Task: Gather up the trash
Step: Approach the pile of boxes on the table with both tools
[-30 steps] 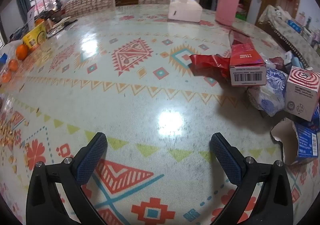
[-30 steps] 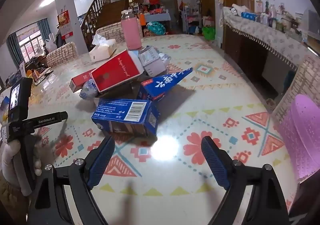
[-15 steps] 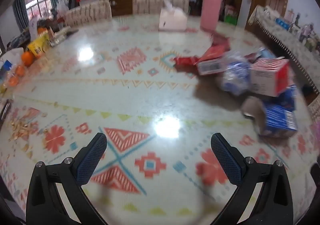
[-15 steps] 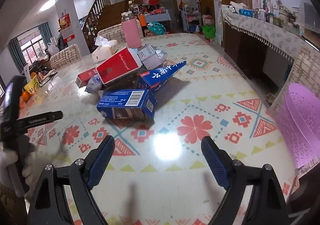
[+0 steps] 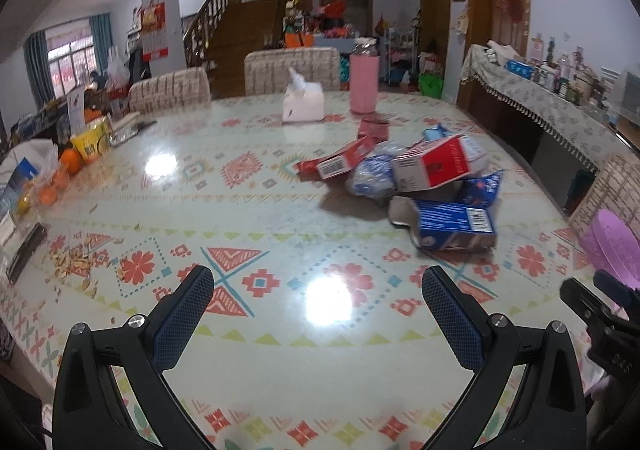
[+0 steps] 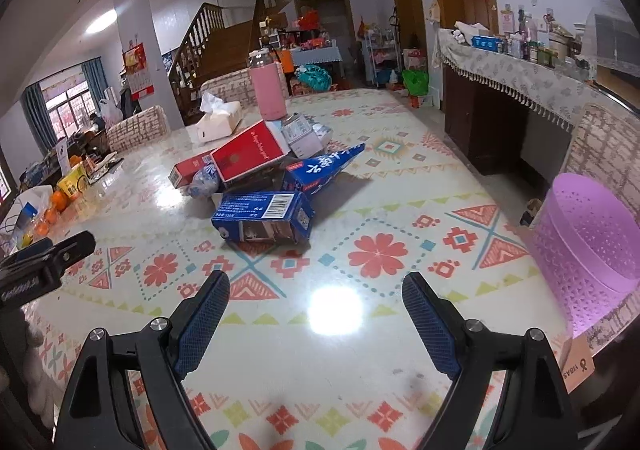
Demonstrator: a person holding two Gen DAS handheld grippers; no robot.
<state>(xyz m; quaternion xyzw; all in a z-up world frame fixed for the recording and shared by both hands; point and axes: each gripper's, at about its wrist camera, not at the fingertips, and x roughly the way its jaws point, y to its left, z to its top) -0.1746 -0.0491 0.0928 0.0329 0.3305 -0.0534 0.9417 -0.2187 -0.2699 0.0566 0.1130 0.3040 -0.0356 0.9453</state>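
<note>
Trash pile; right-view-only pink bin

The bench wears a glossy cloth with red flowers and triangles. On it lies a heap of trash: a blue carton, a red box and a blue wrapper. Behind stand a tissue box and pink bottle. Oranges and crumbs lie at the left edge.

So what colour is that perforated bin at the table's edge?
Light purple; the bin shows best in the right wrist view.
</note>
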